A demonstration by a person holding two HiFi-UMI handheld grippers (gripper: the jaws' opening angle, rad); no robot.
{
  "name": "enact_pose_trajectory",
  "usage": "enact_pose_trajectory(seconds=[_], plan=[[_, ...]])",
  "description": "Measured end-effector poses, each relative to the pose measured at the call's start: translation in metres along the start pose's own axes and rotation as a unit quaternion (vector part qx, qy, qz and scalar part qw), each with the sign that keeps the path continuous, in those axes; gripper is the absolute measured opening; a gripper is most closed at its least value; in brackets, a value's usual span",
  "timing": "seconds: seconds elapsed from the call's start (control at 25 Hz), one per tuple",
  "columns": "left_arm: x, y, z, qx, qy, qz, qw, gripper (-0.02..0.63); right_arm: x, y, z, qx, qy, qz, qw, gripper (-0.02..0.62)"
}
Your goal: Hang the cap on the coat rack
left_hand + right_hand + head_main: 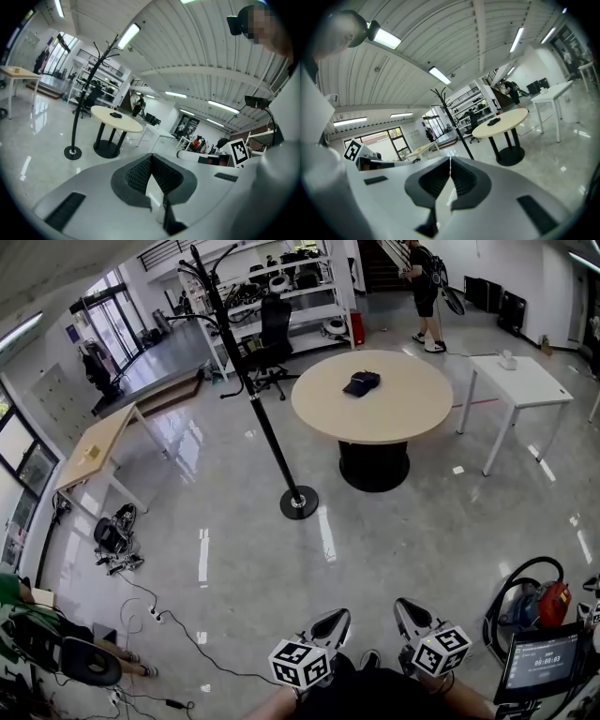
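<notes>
The dark blue cloth cap [362, 382] lies on the far round pale wooden surface [403, 411]; the tall black metal coat rack [255, 395] stands on the floor to its left, apart; the left tongs [335, 620] and right tongs [409, 611] are near, both pressed together, holding nothing.

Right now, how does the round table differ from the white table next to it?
The round table has a beige circular top, while the white table has a white rectangular one. The round table stands on a black central base, the white table on thin white legs. The round table carries the dark cap, the white table a small pale box. Both stand beyond the coat rack.
</notes>
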State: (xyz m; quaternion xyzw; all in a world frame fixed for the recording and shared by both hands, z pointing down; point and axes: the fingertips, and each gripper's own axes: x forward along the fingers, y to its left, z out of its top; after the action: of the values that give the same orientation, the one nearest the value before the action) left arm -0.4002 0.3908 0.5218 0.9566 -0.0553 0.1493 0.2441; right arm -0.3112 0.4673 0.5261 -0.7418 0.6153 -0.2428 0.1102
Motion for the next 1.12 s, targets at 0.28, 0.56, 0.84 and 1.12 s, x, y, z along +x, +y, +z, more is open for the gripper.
enact_pose_trajectory(seconds=[0.28,0.56,0.84,1.12], plan=[[0.02,0.02,-0.001,-0.023,0.003,0.016,0.9996,0.005,0.021,-0.016,-0.003,0.0,0.019,0.006,1.0,0.005],[0.071,0.047,0.019,-0.02,0.011,-0.004,0.9997,0.005,0.061,-0.052,0.014,0.002,0.018,-0.015,1.0,0.005],[0.097,0.085,0.056,-0.025,0.019,-0.011,0.9995,0.005,0.11,-0.058,0.036,0.002,0.022,-0.025,0.999,0.005],[0.132,0.13,0.097,-0.028,0.018,-0.021,0.9992,0.005,0.177,-0.066,0.055,-0.005,0.033,-0.021,0.999,0.005]])
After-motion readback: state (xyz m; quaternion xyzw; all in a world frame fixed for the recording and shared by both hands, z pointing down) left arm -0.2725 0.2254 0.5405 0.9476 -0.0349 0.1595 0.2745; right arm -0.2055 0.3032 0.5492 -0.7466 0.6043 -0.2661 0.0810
